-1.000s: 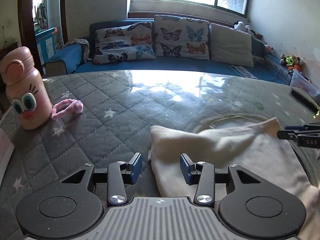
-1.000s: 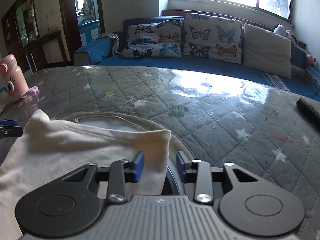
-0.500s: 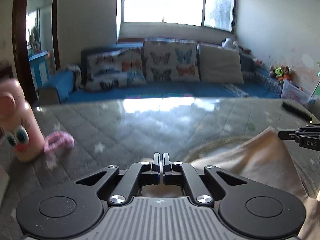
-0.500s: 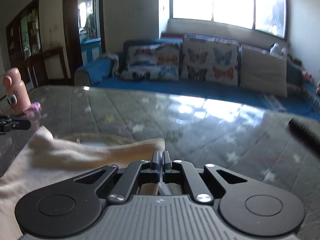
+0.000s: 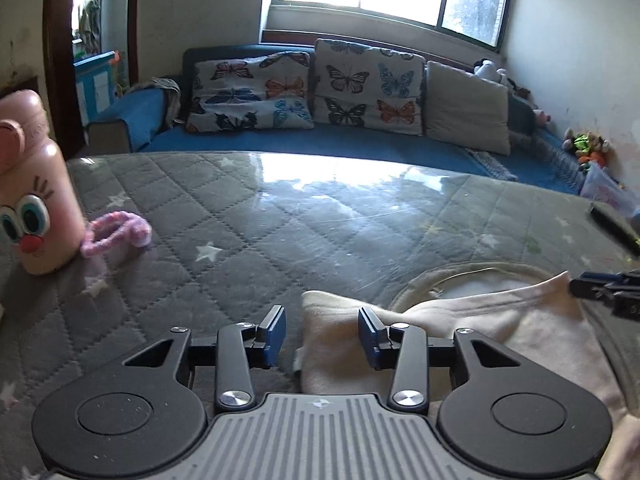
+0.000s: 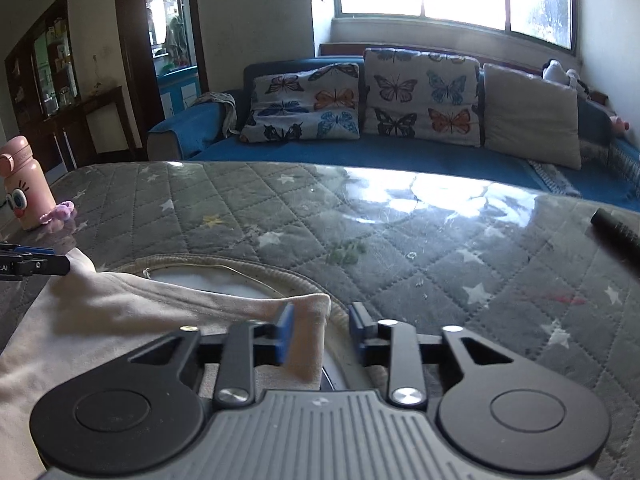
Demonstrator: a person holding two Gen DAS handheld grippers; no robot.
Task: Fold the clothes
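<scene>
A cream garment (image 5: 500,328) lies on the grey quilted table (image 5: 240,220), its folded top edge across the ribbed neckline (image 5: 460,276). My left gripper (image 5: 322,330) is low over the garment's left corner. Its jaws are opening with the corner between them, and the pads do not press on it. In the right wrist view the same garment (image 6: 120,312) shows, and the right gripper (image 6: 322,328) stands over its right corner. Those jaws are opening too, with cloth loose between them. Each gripper's tip shows at the other view's edge.
A pink bottle with a cartoon face (image 5: 32,200) and a pink hair tie (image 5: 116,232) stand at the table's left. A black remote (image 6: 616,236) lies at the right edge. A blue sofa with butterfly cushions (image 5: 320,140) runs behind the table.
Both grippers had cloth corners between open jaws a second ago, were shut and tipped upward half a second ago, and now stand open and low over the same corners.
</scene>
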